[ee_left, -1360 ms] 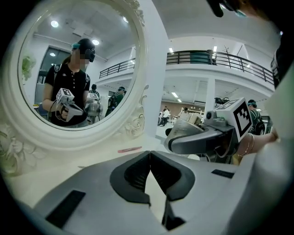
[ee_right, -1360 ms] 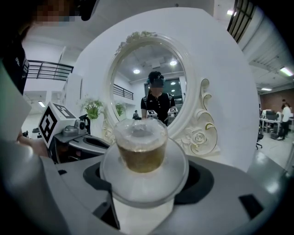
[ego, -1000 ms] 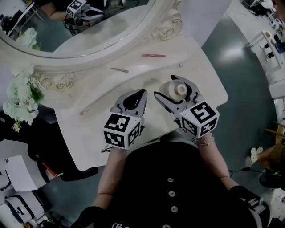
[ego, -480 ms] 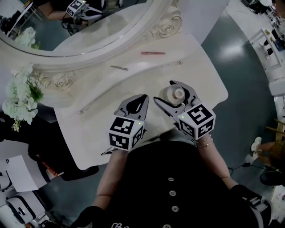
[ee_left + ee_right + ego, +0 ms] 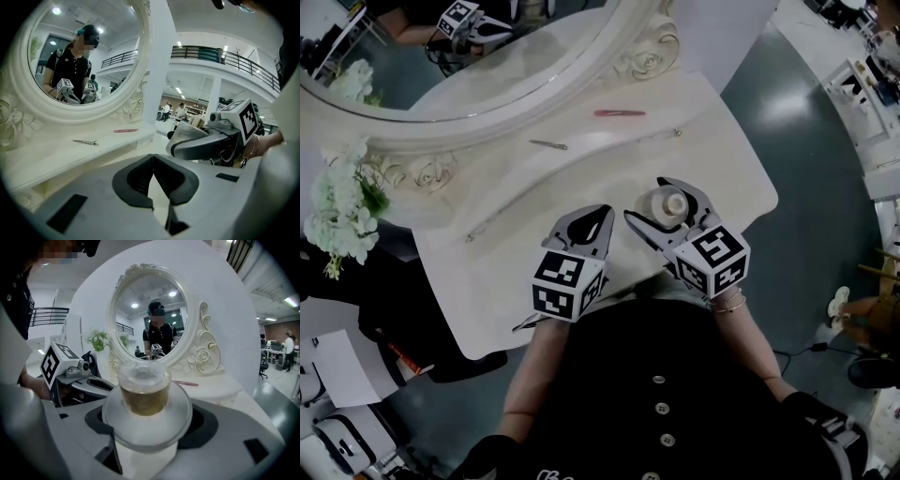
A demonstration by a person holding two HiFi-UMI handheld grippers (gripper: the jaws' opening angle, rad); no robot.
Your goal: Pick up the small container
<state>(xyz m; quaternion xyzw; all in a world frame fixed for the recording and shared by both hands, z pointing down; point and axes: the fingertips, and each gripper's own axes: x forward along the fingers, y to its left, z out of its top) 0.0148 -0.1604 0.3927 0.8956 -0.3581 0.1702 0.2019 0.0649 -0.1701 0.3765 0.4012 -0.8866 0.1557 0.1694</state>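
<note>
Claw on the right is clamped on the small container, a clear jar with a wide pale base, just right of the head view's centre at the near edge of the white counter. Left claw sits just beside it, jaws pressed together on nothing. A pink clip lies higher up, below the mirror.

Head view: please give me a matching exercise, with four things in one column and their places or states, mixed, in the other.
1. small container
2. left gripper
3. pink item
4. white flowers

A. left of the mirror
B. fingers together, nothing between them
C. between the right gripper's fingers
D. on the shelf under the mirror

Pairs: 1-C, 2-B, 3-D, 4-A.
</note>
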